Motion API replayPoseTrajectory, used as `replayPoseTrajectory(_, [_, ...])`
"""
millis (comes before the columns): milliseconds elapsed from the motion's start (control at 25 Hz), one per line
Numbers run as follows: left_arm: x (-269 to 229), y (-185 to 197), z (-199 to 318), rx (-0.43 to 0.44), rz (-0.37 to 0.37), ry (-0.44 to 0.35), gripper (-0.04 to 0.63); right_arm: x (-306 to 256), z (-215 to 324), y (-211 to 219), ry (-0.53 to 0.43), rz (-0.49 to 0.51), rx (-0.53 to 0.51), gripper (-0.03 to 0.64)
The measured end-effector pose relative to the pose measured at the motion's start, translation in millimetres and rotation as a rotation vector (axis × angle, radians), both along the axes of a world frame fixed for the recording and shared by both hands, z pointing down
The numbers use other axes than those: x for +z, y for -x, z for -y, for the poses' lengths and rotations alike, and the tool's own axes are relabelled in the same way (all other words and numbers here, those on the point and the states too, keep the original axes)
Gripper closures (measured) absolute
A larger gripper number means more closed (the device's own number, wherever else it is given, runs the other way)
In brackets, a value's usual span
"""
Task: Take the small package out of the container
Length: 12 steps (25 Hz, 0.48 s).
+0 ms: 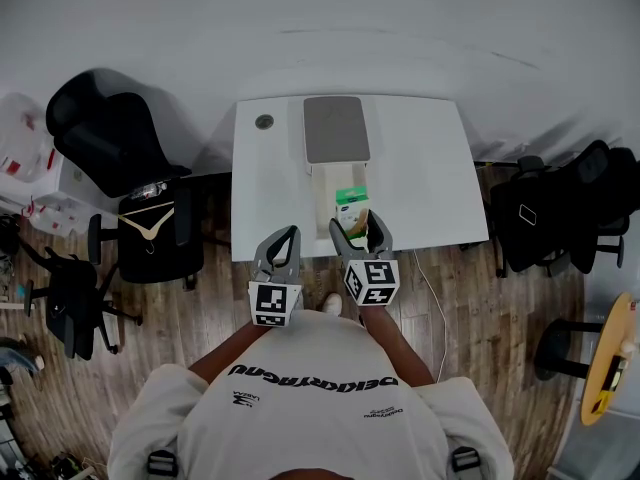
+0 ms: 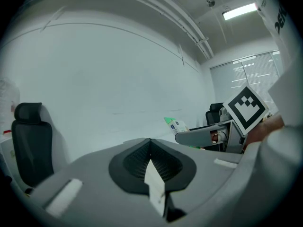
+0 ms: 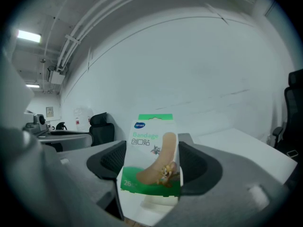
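Over white worktop's (image 1: 420,168) near edge, wood floor (image 1: 480,318) around, right tool (image 1: 357,225) clamping small package (image 1: 351,202), left tool (image 1: 279,244) hovering closed alongside.

Office: white desk (image 1: 420,168), swivel chairs (image 1: 150,230)

In the head view the right gripper (image 1: 357,224) covers the near part of the small package (image 1: 351,199), its print too small to read, and the package hides part of the container (image 1: 336,128). In the left gripper view only the package's top corner shows past the right gripper's jaw. At the right, the picture's edge cuts off a round yellow table (image 1: 612,353)
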<state>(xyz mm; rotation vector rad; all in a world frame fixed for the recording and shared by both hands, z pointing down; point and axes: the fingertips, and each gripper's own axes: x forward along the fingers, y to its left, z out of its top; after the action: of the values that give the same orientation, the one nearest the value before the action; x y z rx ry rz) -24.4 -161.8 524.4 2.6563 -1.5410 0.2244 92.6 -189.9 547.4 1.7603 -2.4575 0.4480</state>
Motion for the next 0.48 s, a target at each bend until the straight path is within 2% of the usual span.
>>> replayPoseTrajectory(480, [0.1,1.3,1.8,0.006,0.0,-0.005,0.6,-8.2,-1.7,-1.2,-0.038,-0.003,0.01,0.276])
